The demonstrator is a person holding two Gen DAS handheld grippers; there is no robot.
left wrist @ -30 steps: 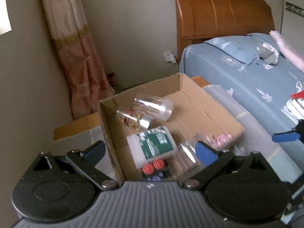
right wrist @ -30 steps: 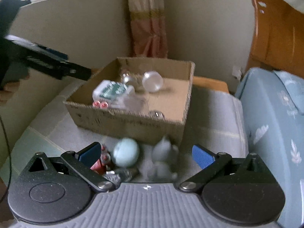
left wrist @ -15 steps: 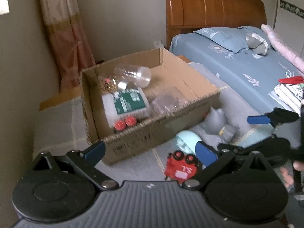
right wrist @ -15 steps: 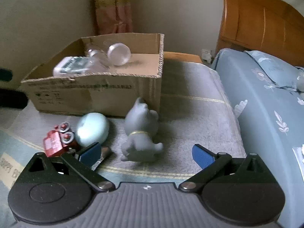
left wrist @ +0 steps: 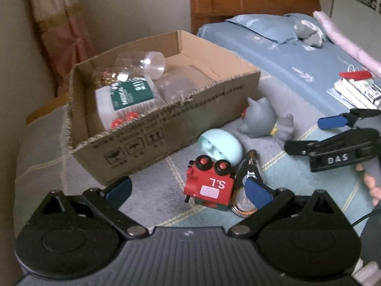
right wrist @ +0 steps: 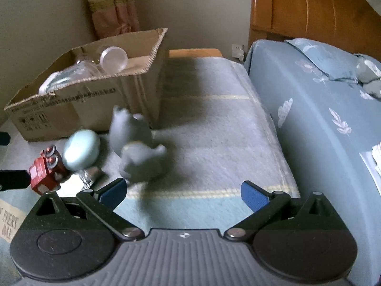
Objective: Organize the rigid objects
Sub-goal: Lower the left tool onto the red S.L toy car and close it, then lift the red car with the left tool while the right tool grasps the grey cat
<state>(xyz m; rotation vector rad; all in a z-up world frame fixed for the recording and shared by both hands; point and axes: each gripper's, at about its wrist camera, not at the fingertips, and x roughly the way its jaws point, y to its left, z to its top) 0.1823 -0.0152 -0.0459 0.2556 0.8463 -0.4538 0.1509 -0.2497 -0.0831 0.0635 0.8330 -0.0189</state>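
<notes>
A cardboard box [left wrist: 166,128] [right wrist: 78,109] holds clear plastic cups [left wrist: 142,63], a white and green bottle [left wrist: 126,97] and a red-capped item. In front of it on the blanket lie a red toy train [left wrist: 209,183] [right wrist: 44,169], a pale blue round object [left wrist: 221,145] [right wrist: 82,149], a grey cat figure [left wrist: 266,119] [right wrist: 138,145] and a shiny metal item [left wrist: 247,188]. My left gripper [left wrist: 188,190] is open, just short of the train. My right gripper [right wrist: 184,194] is open and empty, just short of the cat figure and to its right. It also shows at the right of the left wrist view [left wrist: 333,131].
A grey and blue blanket [right wrist: 214,119] covers the low surface. A bed with blue sheets [right wrist: 321,109] and a wooden headboard [right wrist: 309,7] stands to the right. Books [left wrist: 357,90] lie on the bed. A curtain [left wrist: 59,28] hangs behind the box.
Both grippers have pulled back from above the box and dropped toward the items in front of it. The right gripper has swung right and closer to the cat figure. Both stay open.
</notes>
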